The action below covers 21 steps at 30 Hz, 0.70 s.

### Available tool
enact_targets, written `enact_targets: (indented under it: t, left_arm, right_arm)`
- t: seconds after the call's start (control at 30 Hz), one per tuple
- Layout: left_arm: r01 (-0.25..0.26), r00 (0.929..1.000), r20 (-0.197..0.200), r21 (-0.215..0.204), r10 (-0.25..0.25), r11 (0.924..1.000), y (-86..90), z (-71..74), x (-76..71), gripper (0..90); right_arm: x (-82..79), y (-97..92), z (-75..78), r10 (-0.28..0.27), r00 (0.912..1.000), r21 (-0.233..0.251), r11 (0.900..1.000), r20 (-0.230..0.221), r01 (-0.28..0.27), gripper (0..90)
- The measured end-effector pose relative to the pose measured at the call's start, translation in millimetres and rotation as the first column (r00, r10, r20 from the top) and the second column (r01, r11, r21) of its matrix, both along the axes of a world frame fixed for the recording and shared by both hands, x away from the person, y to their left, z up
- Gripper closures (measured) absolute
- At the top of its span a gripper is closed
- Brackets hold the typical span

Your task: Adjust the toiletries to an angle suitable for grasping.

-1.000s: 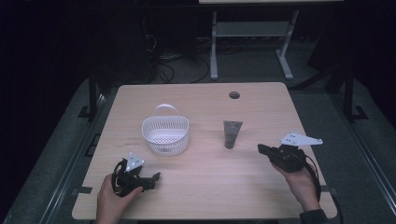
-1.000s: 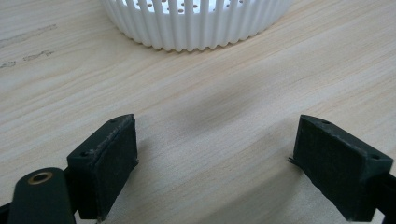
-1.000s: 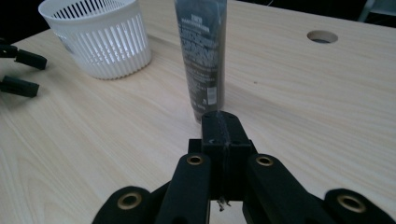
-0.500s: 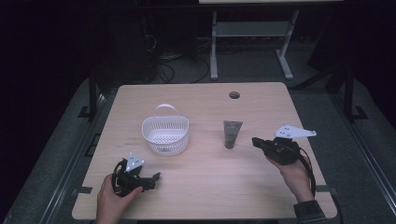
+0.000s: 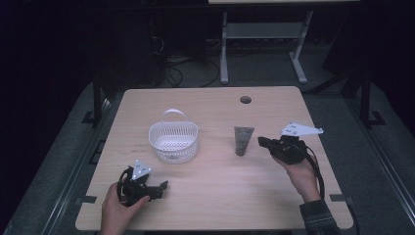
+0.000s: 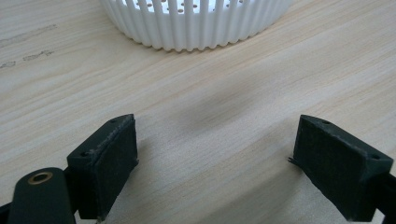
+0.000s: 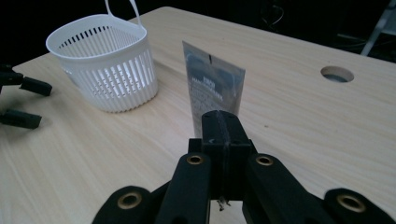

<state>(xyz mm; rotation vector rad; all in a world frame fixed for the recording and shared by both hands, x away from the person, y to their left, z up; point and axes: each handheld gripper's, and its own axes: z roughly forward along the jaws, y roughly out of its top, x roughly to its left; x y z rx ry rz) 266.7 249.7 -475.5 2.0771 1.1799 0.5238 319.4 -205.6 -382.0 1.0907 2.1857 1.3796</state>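
Light wood desk, round grommet hole near far edge; dark room, cables on floor. White slotted basket and grey tube mid-desk. Left gripper fingers wide; right gripper fingers pressed together, empty.

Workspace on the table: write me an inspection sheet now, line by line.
Surface: light wooden table, round cable hole near its far edge.
Job's things: white slotted plastic basket with a handle, upright; grey flat tube lying to its right, apart from it.
Clutter: nothing seen.
Grippers: left gripper open, low over bare wood near the basket; right gripper shut on nothing, pointing at the tube, just short of it.
Cables: black cable trails along the right forearm; more on the floor beyond the table.
Surroundings: dark room, white stand legs behind.
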Motion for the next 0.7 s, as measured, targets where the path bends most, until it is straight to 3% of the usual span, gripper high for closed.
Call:
enact_targets:
  t: [0.7]
  left_arm:
    - [-0.002,1.0000,-0.003,-0.001,0.002,1.0000,-0.2,0.2,-0.2,12.6]
  right_arm:
    - [23.3,13.3,-0.8,-0.012,0.9999,0.002,0.9999,-0.009,0.012,89.8]
